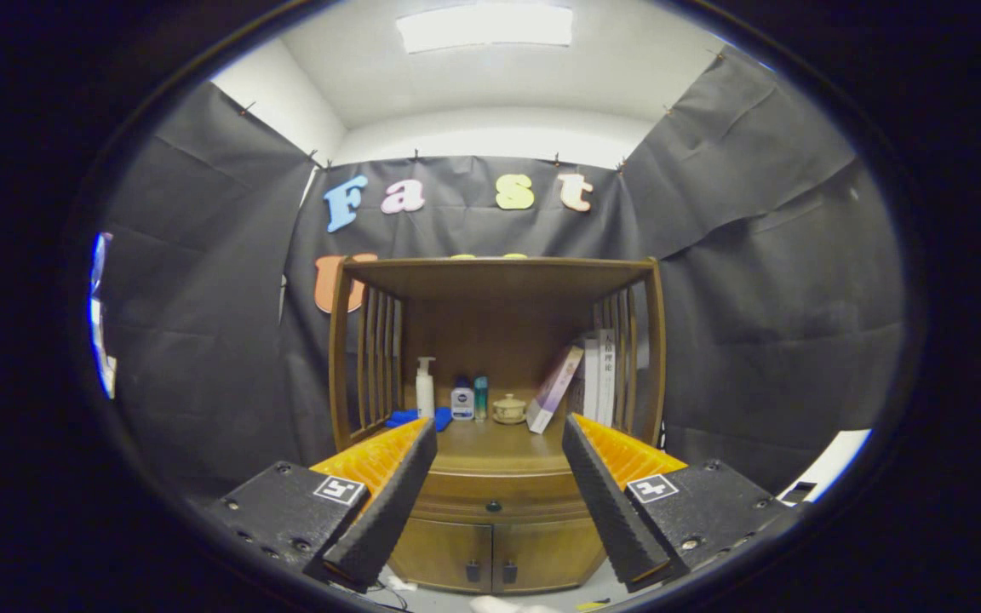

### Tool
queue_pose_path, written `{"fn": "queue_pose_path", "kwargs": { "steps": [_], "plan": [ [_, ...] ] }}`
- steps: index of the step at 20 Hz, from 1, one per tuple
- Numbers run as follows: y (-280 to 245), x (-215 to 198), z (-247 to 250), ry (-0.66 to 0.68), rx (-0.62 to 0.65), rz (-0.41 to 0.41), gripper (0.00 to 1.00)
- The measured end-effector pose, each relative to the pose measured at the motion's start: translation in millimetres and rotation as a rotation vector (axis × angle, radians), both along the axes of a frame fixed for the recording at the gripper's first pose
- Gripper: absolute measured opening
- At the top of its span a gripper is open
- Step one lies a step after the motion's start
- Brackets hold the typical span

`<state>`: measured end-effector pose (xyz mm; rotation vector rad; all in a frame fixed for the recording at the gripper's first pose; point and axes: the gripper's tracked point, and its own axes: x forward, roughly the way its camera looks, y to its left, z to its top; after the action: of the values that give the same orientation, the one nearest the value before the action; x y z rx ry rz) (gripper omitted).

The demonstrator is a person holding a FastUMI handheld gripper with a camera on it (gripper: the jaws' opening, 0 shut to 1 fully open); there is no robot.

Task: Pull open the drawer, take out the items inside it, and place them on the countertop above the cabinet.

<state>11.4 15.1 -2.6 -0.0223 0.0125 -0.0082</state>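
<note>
A wooden cabinet stands ahead of me against the black cloth wall. Its drawer [495, 498] is closed, with a small dark knob [495, 507] at its middle, and what lies inside is hidden. The countertop [499, 447] above the drawer runs back into an open shelf bay. My gripper [499, 434] is open, fingers spread wide with nothing between them. It hangs some way in front of the cabinet, and the drawer front shows between the two fingers.
On the countertop stand a white pump bottle [425, 387], two small bottles [469, 400], a small lidded pot [508, 409], a blue cloth [410, 418] and leaning books [580, 383]. Two lower cabinet doors [490, 558] with dark handles sit below the drawer.
</note>
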Motion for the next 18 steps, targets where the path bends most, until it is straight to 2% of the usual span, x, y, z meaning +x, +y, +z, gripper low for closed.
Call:
{"fn": "queue_pose_path", "kwargs": {
  "steps": [9, 18],
  "plan": [
    [-9, 35, -31, 0.032, 0.023, -0.033, 0.97],
    [-7, 121, -138, 0.181, 0.013, -0.03, 0.97]
  ]
}}
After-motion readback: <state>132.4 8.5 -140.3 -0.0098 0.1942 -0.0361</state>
